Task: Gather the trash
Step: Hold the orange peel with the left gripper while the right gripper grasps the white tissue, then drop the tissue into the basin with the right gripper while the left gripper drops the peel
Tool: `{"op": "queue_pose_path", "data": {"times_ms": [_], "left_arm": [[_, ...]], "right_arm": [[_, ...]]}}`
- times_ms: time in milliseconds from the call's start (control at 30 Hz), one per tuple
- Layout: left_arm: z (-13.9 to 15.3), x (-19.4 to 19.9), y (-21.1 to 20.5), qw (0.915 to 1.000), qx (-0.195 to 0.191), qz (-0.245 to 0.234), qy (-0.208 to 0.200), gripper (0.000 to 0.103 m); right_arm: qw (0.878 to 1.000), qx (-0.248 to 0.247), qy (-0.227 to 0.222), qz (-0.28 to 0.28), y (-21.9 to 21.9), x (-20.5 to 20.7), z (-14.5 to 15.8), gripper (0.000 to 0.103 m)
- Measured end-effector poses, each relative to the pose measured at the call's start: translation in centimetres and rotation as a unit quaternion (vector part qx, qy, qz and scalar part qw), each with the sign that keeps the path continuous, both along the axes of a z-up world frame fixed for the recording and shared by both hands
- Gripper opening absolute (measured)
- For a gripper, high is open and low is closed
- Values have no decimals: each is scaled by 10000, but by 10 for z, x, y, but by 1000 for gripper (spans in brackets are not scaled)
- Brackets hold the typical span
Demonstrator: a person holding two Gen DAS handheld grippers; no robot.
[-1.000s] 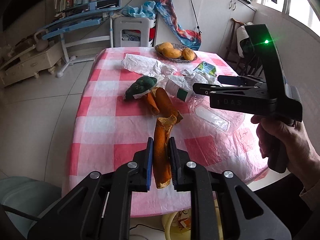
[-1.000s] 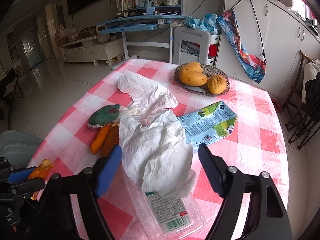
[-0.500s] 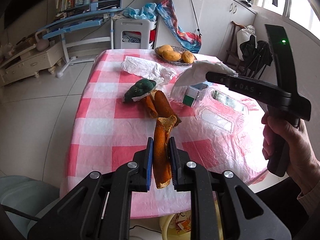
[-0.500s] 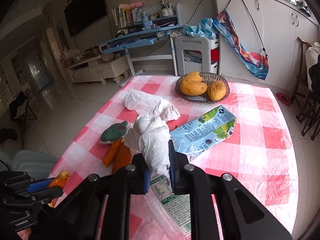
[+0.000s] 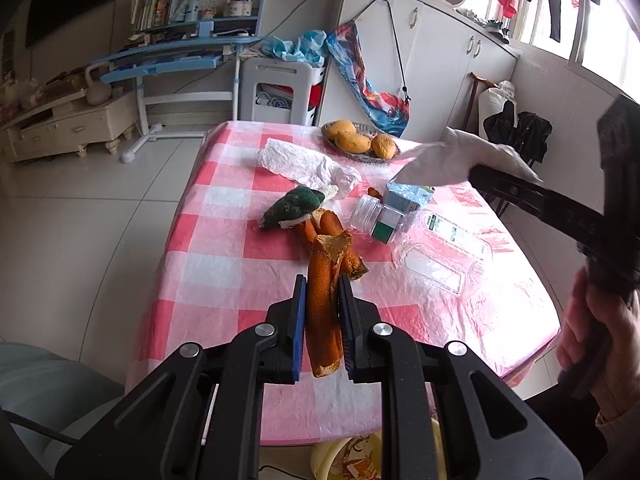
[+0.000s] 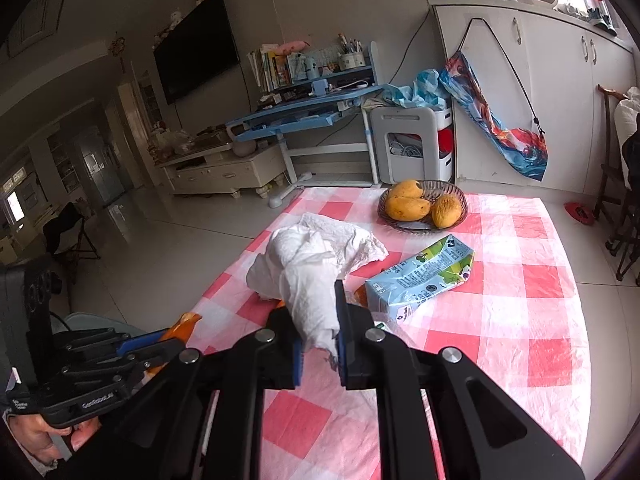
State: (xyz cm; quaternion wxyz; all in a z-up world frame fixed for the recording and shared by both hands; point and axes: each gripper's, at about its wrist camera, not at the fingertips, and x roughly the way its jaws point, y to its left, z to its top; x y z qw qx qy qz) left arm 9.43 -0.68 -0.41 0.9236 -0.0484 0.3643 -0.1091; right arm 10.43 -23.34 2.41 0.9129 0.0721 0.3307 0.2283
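Peel in the left claw (image 5: 322,322) — a long strip of orange peel (image 5: 323,304) is clenched between its blue pads, held upright above the near edge of the tabletop (image 5: 224,280). The right claw (image 6: 317,342) is clamped on a crumpled white tissue (image 6: 304,276), lifted clear of the pink checked cloth. On the tabletop lie more orange peel (image 5: 340,240) touching a dark green scrap (image 5: 294,208), a second white tissue (image 5: 304,162) farther off, a flattened drink carton (image 6: 420,280), a small clear bottle (image 5: 372,216) and a clear plastic tray (image 5: 444,260) to the right. At the far end, a basket (image 6: 454,192) holds three mangoes (image 6: 408,208).
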Motion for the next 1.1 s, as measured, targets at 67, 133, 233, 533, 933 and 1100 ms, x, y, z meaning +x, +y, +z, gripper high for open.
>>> {"op": "queue_pose_path", "data": {"times_ms": [67,133,233,533,933,1100], "left_arm": [[5,-6,-2,9998,100,-26,-147,15],[8,-15,-5,9994,190,-50,-297,15],[9,-31,-7,9991,207,-59,-366,15],[4,-66,-5,9993,105,-35,-349,15],[2,-95,-3,9992,65,-45,-381,15],[1,-107,-5,9992,95,-100,-382,15]], "right_arm": [[10000,25,-21,0,-2,-18,2,13],[10000,16,-12,15,-3,-38,1,13],[9999,-39,65,80,-2,-66,-2,13],[9974,-386,463,396,10,-129,-20,13],[9754,-1035,1696,957,34,-165,-78,13],[9656,-1303,2021,988,41,-166,-95,42]]}}
